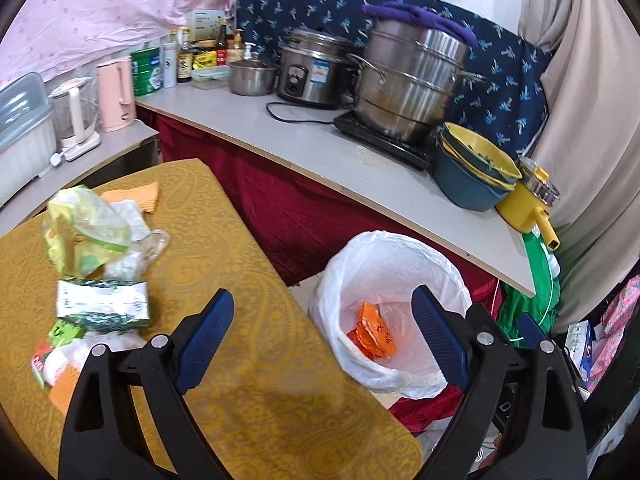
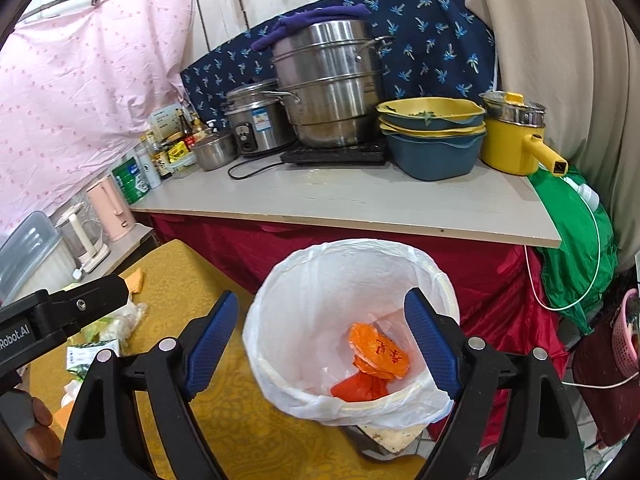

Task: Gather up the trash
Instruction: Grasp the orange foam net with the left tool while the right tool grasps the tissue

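Right gripper is hanging wide open, holding nothing, jaws spread either side of the bin's mouth. It is sitting right above the lined bin, likely because that is the drop spot. An orange wrapper is lying inside the bin on the white liner, with a redder crumpled piece under it.

Left gripper is also standing wide open and empty, hovering over the near edge of the yellow-clothed worktop, between the trash pile and the bin. Judging by its aim, it is lining up for the next pickup.

Remaining trash is sitting on the worktop's left side: a clear-and-green plastic bag, a white-green carton lying flat just below it, a small red-green packet near the edge, and an orange cloth or paper farther back. All of it is well apart from the bin, so it needs carrying over.

The bin is standing on the floor just beside the worktop's corner, keeping the carry short. Behind it, a longer grey counter is carrying the steamer pot, rice cooker and stacked bowls, none of it looking like trash.

Task looks partly done: one item binned, several left.
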`<state>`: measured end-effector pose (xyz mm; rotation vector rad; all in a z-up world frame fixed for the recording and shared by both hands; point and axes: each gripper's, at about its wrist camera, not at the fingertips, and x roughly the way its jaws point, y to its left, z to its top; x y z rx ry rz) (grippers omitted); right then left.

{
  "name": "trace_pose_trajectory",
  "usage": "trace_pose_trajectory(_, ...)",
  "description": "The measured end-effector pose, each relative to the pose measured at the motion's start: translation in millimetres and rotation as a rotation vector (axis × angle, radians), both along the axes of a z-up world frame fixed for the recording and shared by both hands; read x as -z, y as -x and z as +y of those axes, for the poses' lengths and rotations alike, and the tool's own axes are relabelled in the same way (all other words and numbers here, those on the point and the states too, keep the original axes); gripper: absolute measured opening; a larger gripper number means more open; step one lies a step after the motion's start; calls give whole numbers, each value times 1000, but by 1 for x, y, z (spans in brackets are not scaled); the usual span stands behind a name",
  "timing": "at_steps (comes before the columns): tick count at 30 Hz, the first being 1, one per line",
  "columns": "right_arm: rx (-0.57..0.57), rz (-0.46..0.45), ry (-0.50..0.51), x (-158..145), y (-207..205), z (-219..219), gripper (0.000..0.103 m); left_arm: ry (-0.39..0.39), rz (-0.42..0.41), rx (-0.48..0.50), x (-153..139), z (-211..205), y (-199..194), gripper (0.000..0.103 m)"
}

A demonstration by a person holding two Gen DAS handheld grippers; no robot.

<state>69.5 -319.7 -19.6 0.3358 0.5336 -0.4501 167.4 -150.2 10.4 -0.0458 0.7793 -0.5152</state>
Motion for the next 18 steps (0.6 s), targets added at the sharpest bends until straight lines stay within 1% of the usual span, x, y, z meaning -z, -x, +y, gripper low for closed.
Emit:
trace_pose_trajectory(9,-73,-15,30,-15,-3,44,82,34,-15,-80,-12,58,8,88)
trace_pose_trajectory(13,-116,-8,38,-16,-7,66,82,39,-12,-135,-9,90,10,90)
trace_pose_trajectory(18,-176,7,39,-12,-15,96,82,34,8,-200,2,131,11,91)
